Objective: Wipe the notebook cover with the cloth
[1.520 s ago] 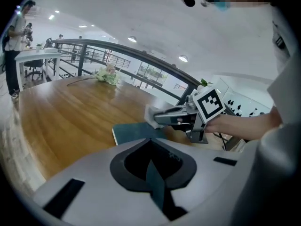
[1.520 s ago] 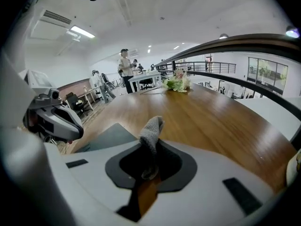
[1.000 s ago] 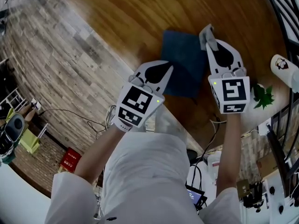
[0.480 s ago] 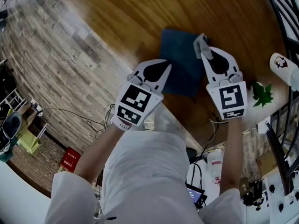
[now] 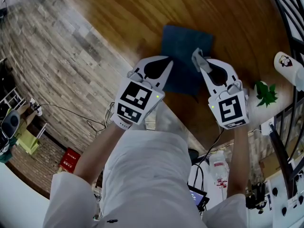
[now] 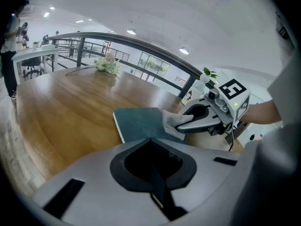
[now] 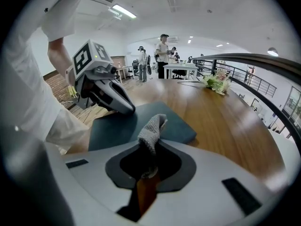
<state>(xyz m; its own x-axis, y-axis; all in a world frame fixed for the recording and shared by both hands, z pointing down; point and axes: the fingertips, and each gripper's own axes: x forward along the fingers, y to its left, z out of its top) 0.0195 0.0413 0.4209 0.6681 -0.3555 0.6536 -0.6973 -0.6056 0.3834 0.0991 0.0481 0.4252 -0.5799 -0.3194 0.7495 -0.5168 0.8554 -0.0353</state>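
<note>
right gripper point(image 5: 201, 64): clamped on grey cloth point(image 5: 196, 57), tuft forward for wiping | left gripper point(image 5: 165, 64): closed, empty, tip on notebook point(image 5: 183, 44) (likely steadying it) | notebook: flat on wooden table point(image 5: 142, 13), near edge

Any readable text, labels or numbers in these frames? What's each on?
No text reads clearly.
Red box: white print, too small to read.
White container: dark figure, no legible words.
Notebook: no lettering visible on the cover.
Marker cubes: square marker patterns only, no letters.
</note>
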